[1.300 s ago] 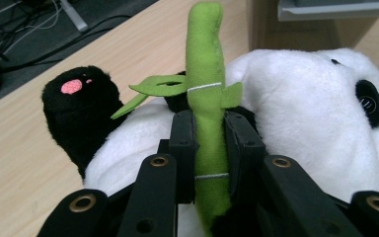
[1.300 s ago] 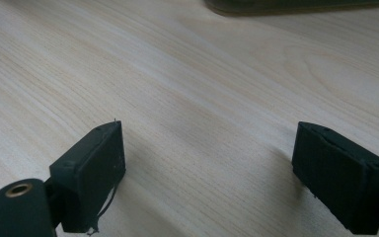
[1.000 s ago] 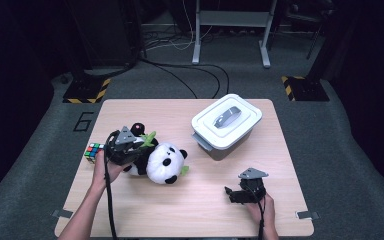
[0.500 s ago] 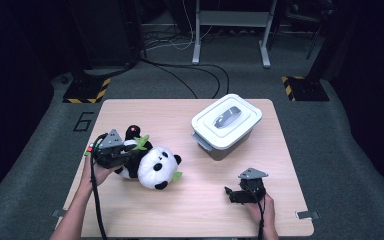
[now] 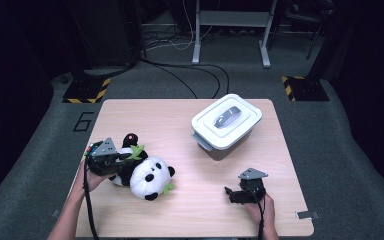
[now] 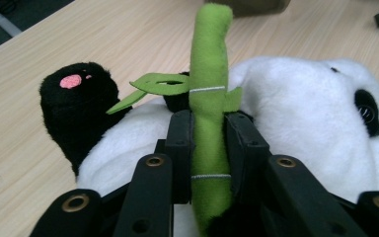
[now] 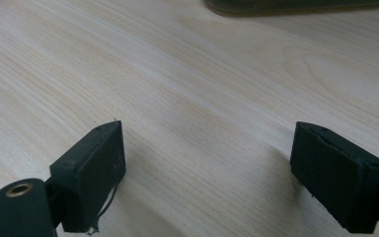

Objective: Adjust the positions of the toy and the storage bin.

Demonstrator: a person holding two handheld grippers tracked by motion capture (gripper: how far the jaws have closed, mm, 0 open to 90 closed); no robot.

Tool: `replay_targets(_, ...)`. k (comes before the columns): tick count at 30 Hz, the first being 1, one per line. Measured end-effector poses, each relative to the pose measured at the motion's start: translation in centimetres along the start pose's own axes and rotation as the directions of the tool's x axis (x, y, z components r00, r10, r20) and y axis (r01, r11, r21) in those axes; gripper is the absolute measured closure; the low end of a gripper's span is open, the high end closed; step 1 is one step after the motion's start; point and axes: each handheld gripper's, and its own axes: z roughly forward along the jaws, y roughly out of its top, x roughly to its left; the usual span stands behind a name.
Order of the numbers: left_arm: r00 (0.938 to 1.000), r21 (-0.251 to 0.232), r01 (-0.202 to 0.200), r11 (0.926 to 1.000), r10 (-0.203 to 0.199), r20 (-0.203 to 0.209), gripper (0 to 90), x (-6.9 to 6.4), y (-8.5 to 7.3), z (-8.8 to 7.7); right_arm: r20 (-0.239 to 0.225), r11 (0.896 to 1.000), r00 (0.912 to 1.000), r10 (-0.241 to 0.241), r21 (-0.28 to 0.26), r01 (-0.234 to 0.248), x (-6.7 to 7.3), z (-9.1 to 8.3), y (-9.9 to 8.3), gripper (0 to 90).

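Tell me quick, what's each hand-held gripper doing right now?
Left hand-held gripper: shut on the green bamboo stalk of the plush panda.
Right hand-held gripper: open, holding nothing.

The middle of the table [image 5: 180, 125] is bare wood, so a hand can pass freely there. The white lidded box [image 5: 226, 125] blocks the far right part. The plush panda [image 5: 147, 175] lies at the near left, and between the two stays a wide free lane.
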Motion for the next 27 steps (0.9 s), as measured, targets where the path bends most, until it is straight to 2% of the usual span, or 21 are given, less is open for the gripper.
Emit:
replay_targets(1,1.0,-0.009,0.001,1.0,-0.001,-0.008,67.5,-0.1,0.0,0.0,0.0,1.0,1.0,0.0,0.0,0.0,0.0,0.0,0.0,12.7)
replay_targets(2,0.9997,-0.008,0.014,0.9999,-0.014,-0.021,58.6,-0.3,0.1,-0.1,0.0,1.0,1.0,0.0,0.0,0.0,0.0,0.0,0.0,12.7)
replay_targets(4,0.9972,-0.014,0.019,0.9997,-0.02,-0.073,44.5,-1.0,0.5,-0.4,0.0,1.0,1.0,0.0,0.0,0.0,0.0,0.0,0.0,12.7)
replay_targets(7,0.9945,-0.028,0.028,0.9992,-0.031,-0.1,29.5,-1.9,0.7,-1.1,0.0,1.0,1.0,0.0,0.0,0.0,0.0,0.0,0.0,12.7)
replay_targets(9,0.9901,-0.043,0.039,0.9983,-0.045,-0.133,22.2,-2.5,0.6,-1.7,0.0,1.0,1.0,-0.002,-0.002,0.002,0.0,0.0,0.0,12.7)
replay_targets(10,0.9902,-0.048,0.045,0.9978,-0.051,-0.13,19.5,-2.8,0.6,-2.0,0.0,1.0,1.0,-0.002,-0.002,0.002,0.0,0.0,0.0,12.7)
replay_targets(13,0.9859,-0.062,0.035,0.9974,-0.045,-0.161,16.1,-3.6,0.4,-3.0,0.0,1.0,1.0,0.003,0.0,-0.003,0.0,0.0,0.0,12.7)
replay_targets(19,0.9785,-0.081,0.048,0.9956,-0.063,-0.196,13.3,-5.2,-1.0,-4.6,-0.001,1.0,1.0,0.004,0.0,-0.004,0.0,0.0,0.0,12.7)
replay_targets(20,0.9764,-0.091,0.061,0.994,-0.078,-0.201,12.5,-5.5,-1.4,-4.8,0.0,1.0,1.0,0.004,0.0,-0.004,0.0,0.0,0.0,12.7)
replay_targets(21,0.9744,-0.094,0.058,0.9939,-0.077,-0.211,12.4,-5.7,-1.8,-5.1,0.0,1.0,1.0,0.004,0.0,-0.004,0.0,0.0,0.0,12.7)
replay_targets(23,0.9675,-0.099,0.072,0.9925,-0.094,-0.235,12.0,-6.2,-2.6,-5.3,0.0,1.0,1.0,0.004,0.0,-0.004,0.0,0.0,0.0,12.7)
replay_targets(25,0.964,-0.088,0.08,0.9929,-0.1,-0.247,11.1,-6.5,-3.5,-5.4,0.0,1.0,1.0,0.004,0.0,-0.004,0.0,0.0,0.0,12.7)
replay_targets(27,0.957,-0.079,0.101,0.9918,-0.118,-0.265,10.7,-6.6,-4.5,-5.4,0.0,1.0,1.0,0.004,0.0,-0.004,0.0,0.0,0.0,12.7)
